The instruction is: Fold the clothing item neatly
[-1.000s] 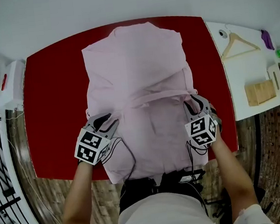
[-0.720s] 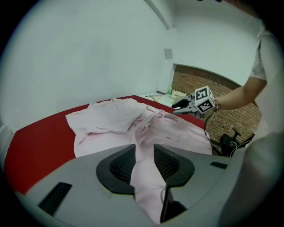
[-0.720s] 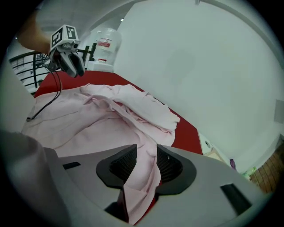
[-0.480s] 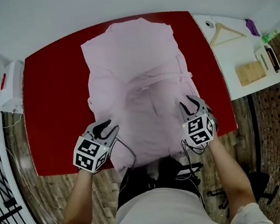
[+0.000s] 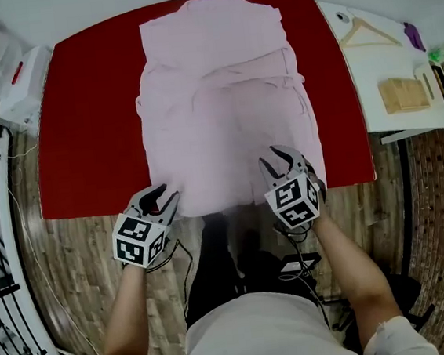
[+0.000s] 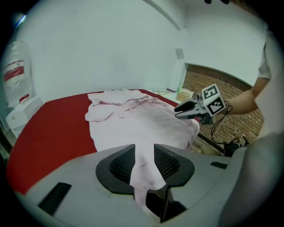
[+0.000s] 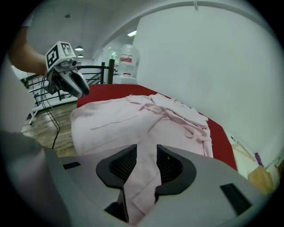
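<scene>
Gripping near hem of pale pink cloth garment [image 5: 221,94], left gripper [image 5: 161,193] and right gripper [image 5: 281,157] each stood clenched on pinch of fabric, one toward each end of hem. Judged purpose: keep hem taut and level for fold. Garment lay spread along red tabletop [image 5: 83,132], hem at near edge. Head view gave whole layout. Only gripper views showed cloth caught between pads.

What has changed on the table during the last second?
The left gripper and right gripper moved toward the person, from the sides of the garment to its near corners at the table edge. Both stay shut on the garment, which still lies spread out.
</scene>
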Demonstrator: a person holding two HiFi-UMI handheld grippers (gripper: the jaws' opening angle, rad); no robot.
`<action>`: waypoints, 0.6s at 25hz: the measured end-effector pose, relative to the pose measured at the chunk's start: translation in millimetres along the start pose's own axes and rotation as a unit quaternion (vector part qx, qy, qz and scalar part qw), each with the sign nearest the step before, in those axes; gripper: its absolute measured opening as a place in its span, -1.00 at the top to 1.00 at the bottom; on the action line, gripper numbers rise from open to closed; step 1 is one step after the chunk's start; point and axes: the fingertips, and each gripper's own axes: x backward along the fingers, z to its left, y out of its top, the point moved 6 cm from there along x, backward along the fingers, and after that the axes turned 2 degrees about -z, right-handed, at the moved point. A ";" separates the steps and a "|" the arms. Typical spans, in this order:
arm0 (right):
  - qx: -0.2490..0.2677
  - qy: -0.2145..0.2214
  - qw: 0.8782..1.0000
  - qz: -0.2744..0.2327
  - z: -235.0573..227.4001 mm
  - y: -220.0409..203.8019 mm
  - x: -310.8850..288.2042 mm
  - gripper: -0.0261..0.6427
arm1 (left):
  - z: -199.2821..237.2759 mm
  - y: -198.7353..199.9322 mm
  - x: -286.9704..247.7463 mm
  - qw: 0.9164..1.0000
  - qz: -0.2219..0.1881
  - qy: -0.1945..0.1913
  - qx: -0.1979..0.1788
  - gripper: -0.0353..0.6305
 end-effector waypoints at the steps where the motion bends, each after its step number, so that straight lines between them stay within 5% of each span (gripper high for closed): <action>1: 0.003 0.011 1.000 -0.003 10.4 -2.9 3.9 0.56 | -7.9 -7.7 2.5 1.000 -0.001 0.008 0.005 0.51; 8: 0.066 0.081 0.994 0.000 75.1 -16.4 16.3 0.56 | -34.4 -63.0 21.9 0.998 0.009 0.039 0.057 0.50; 15: 0.111 0.102 0.988 0.036 96.5 -20.7 1.8 0.56 | -29.4 -104.5 30.0 0.994 0.032 0.033 0.097 0.50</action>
